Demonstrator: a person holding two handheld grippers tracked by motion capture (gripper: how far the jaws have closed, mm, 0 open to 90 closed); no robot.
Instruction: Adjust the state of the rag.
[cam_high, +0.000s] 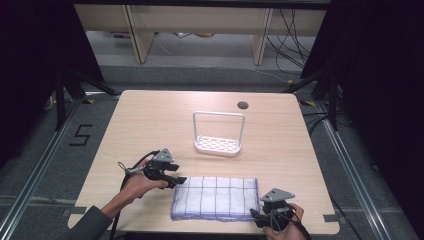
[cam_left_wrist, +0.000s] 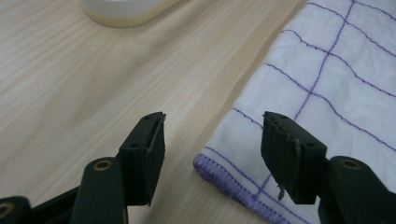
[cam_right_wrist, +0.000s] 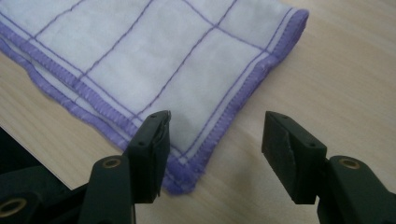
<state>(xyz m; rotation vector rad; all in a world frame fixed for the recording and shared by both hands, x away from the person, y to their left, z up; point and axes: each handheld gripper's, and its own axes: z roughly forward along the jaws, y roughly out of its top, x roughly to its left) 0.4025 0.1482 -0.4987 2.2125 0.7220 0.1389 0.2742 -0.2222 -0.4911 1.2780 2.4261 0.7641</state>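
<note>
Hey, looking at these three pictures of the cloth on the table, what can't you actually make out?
- Cloth: how many layers it is folded into; the right gripper view shows stacked hems at its corner, not a count.
- White rack: in the left gripper view its base is cut off by the top edge.
- Right gripper: in the high view the hand and grey plate hide its jaws.
- Dark round spot on the table: too small to identify.

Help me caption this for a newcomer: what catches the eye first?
A folded white cloth with purple grid lines lies at the table's near edge. The left gripper and right gripper sit open at its opposite corners. Behind it stands a white wire-handled rack.
</note>
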